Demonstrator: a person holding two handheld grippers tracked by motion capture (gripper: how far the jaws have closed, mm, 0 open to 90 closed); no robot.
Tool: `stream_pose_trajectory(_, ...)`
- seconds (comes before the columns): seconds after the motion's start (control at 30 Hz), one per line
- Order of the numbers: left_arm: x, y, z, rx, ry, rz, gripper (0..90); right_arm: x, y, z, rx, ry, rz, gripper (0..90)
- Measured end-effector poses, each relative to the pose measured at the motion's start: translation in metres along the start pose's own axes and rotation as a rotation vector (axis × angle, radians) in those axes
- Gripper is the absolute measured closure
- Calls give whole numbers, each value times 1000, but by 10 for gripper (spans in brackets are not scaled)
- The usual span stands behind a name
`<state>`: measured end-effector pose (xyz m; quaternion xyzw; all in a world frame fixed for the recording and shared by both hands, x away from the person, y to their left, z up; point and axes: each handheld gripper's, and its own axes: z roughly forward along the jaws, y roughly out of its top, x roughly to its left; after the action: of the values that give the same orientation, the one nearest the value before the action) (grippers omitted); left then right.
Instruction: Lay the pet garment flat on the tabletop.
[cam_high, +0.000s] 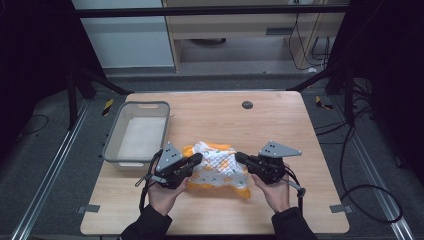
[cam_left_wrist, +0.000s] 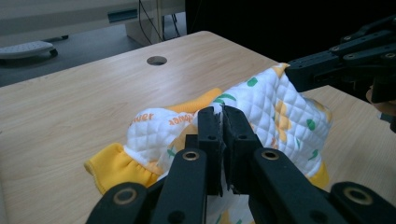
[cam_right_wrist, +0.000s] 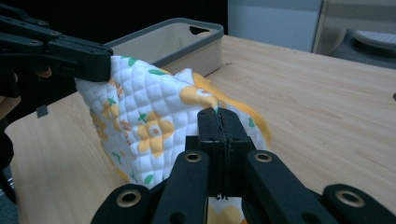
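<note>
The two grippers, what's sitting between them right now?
In the high view, the quilted white and yellow cloth spans the gap between the left gripper and the right gripper; each is shut on an edge.

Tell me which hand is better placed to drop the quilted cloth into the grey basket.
Left, probably. Both tongs pinch the quilted cloth, but the left tongs sit right beside the grey basket, while the right tongs are across the cloth.

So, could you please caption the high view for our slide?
Both grippers, left and right, pinch a quilted floral cloth beside a grey basket.
</note>
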<state>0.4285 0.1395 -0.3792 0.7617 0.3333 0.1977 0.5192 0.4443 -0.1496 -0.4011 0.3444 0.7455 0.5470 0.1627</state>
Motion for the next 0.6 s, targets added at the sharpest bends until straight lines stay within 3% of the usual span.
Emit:
stream_pose_trajectory(0.2,-2,9,2,-23,10,21,863,-4,7,-1,-29,-28,-15,896)
stream_pose_trajectory(0.47,3,26,12,-44,20,5,863,-12,20,0,-79,-65,-8,896)
stream_pose_trajectory(0.6,5,31,17,-48,33,19,863,-17,24,6,-87,-100,-16,896)
